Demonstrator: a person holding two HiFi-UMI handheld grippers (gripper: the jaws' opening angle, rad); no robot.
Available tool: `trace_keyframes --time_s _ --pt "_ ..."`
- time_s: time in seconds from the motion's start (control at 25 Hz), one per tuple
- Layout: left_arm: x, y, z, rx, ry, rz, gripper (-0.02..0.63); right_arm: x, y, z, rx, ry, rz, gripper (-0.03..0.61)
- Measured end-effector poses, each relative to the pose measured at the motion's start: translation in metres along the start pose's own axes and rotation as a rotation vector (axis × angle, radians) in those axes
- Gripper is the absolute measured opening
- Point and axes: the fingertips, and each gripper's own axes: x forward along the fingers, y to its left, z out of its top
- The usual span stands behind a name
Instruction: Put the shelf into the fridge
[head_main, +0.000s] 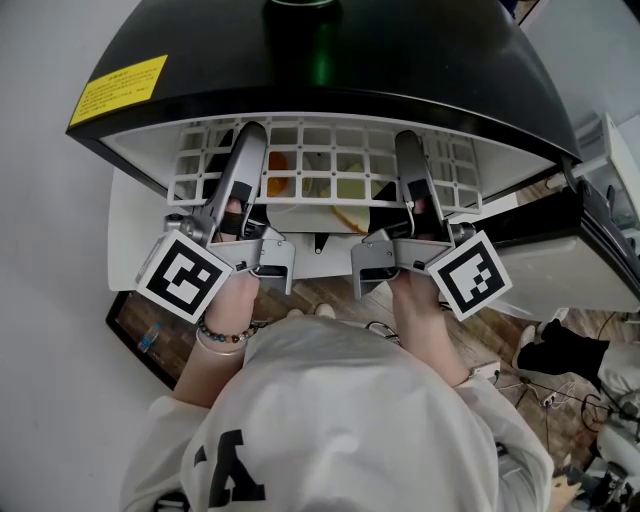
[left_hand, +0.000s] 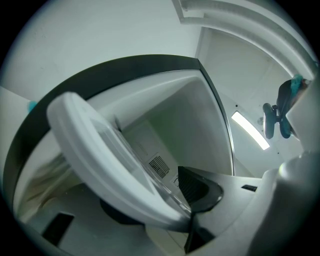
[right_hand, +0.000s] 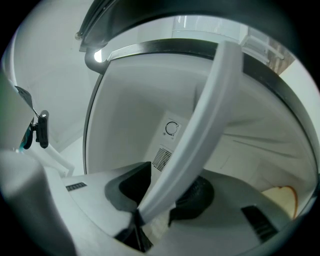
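Presently: shelf (head_main: 320, 160), white grid, lies partway inside the open fridge (head_main: 330, 60), front rim toward the person. Left gripper (head_main: 248, 140): jaws pinch rim, left side. Right gripper (head_main: 408, 145): jaws pinch rim, right side.

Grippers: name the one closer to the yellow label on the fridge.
The left gripper: the yellow label sits at the corner of the fridge on its side, while the right gripper reaches in further across.
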Motion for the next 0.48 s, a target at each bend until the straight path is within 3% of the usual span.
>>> trace_keyframes --time_s 0.48 --pt "0.0028 0.0038 0.0015 0.025 0.012 0.009 0.195 0.0034 -0.0017 0.0007 0.002 -0.005 -0.006 0.118"
